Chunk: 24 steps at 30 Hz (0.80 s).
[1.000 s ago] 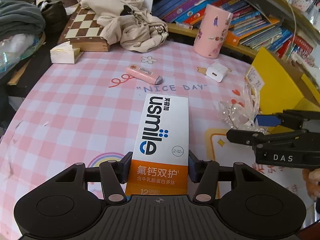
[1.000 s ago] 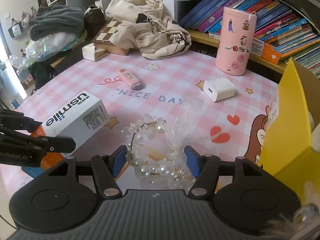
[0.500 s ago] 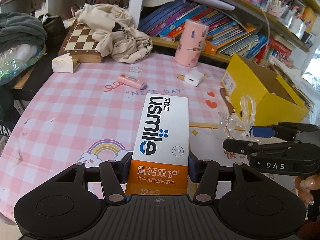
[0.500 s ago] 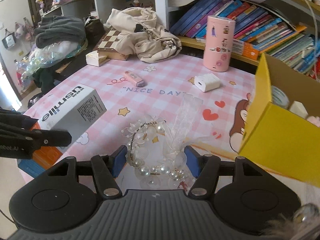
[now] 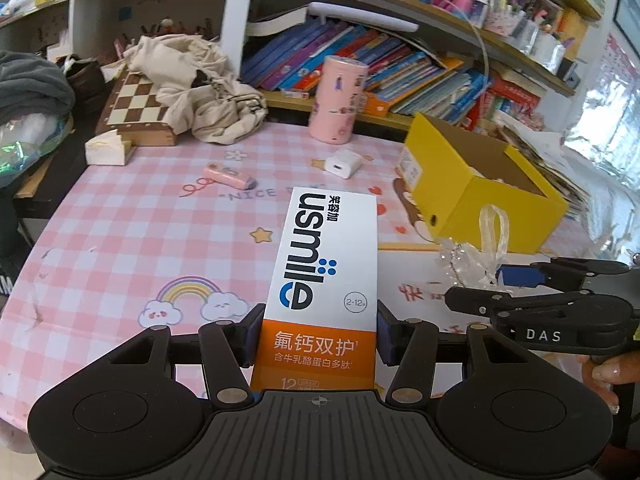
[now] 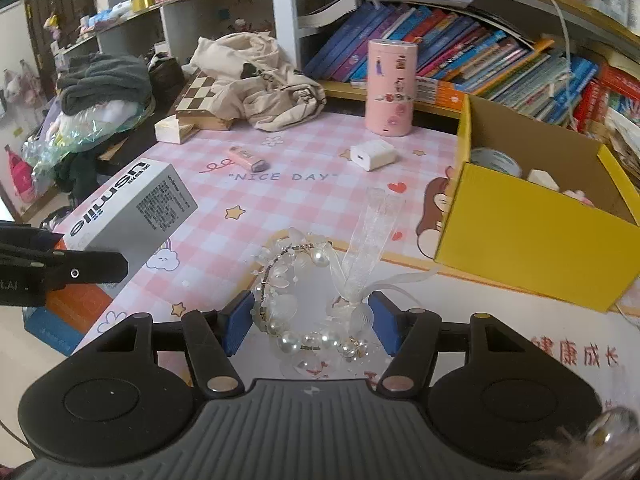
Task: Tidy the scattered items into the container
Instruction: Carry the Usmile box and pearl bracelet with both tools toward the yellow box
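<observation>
My left gripper is shut on a white and orange usmile toothpaste box and holds it above the pink checked table; the box also shows in the right wrist view. My right gripper is shut on a pearl bracelet with a sheer ribbon, held above the table; it also shows in the left wrist view. The open yellow cardboard box stands to the right, with a tape roll and small items inside.
A pink eraser, a white charger and a tall pink canister lie further back. A chessboard under a beige cloth bag sits back left. Bookshelves run behind the table.
Both grippers have risen and pulled back from the table with their loads. The yellow box's inside has come into view.
</observation>
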{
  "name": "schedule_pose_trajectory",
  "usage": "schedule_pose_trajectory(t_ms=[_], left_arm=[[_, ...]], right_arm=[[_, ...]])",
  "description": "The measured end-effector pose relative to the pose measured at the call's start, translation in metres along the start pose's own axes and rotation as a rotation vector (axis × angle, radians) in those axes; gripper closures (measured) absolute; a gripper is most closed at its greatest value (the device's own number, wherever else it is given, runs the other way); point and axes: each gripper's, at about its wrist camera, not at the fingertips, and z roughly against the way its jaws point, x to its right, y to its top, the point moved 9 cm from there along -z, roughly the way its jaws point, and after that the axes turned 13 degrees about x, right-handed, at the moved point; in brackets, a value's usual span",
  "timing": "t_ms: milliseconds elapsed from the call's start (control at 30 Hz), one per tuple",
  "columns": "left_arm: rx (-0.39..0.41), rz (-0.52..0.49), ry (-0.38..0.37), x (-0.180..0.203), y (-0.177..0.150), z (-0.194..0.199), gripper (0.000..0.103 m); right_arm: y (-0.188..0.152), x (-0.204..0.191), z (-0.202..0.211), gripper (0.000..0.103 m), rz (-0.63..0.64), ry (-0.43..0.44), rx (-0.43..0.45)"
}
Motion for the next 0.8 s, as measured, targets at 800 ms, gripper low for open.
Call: schedule_pose_trajectory(t_ms=[800], left_arm=[[-0.016, -0.06, -0.226, 0.073, -0.014, 0.007, 0.051]], right_arm=[[-0.021, 0.039, 0.071, 0.043, -0.082, -0.198, 0.038]])
